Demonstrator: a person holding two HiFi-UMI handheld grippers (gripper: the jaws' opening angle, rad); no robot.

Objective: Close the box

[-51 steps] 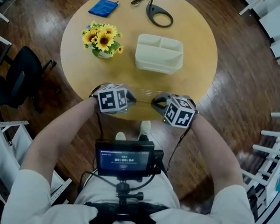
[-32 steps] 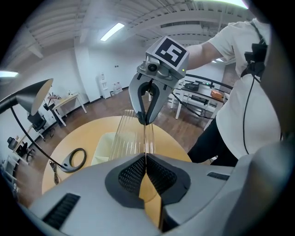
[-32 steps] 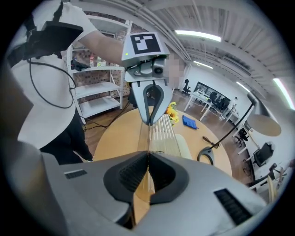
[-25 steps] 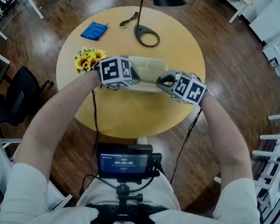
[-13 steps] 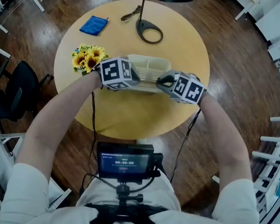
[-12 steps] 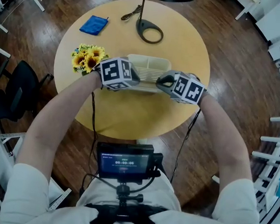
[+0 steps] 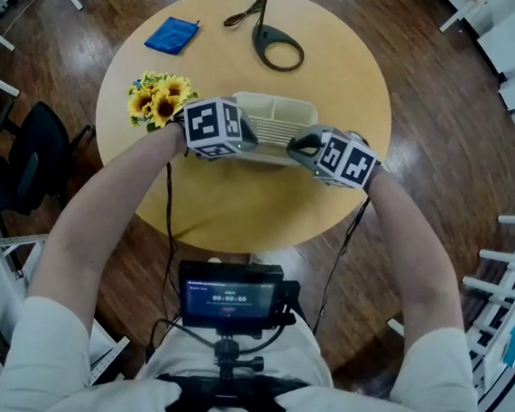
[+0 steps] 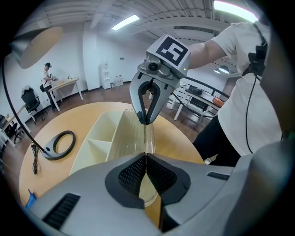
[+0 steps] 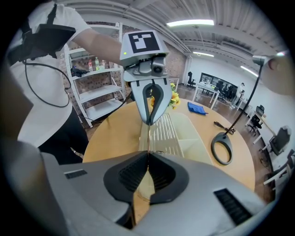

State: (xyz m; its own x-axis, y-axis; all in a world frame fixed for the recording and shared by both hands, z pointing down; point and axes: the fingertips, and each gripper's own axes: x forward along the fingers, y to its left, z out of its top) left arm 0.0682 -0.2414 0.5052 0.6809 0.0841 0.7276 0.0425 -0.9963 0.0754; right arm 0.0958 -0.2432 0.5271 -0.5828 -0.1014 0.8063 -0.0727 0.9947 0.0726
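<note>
Lid (image 7: 269, 145) lowered over box (image 7: 276, 105); sunflowers (image 7: 156, 97) beside, lamp base (image 7: 278, 47) beyond.

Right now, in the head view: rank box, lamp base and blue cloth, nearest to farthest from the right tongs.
From the right tongs, shut on the clear lid:
1. The box, just beyond the tips, mid-table.
2. The lamp base, at the far edge, slightly left.
3. The blue cloth, at the far left edge.

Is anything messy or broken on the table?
Nothing looks spilled or broken. The flowers stand upright and the cloth lies flat. The only unfinished thing is that the clear lid is not on the box yet. The left gripper and right gripper pinch its ends, holding it over the box's near side.
</note>
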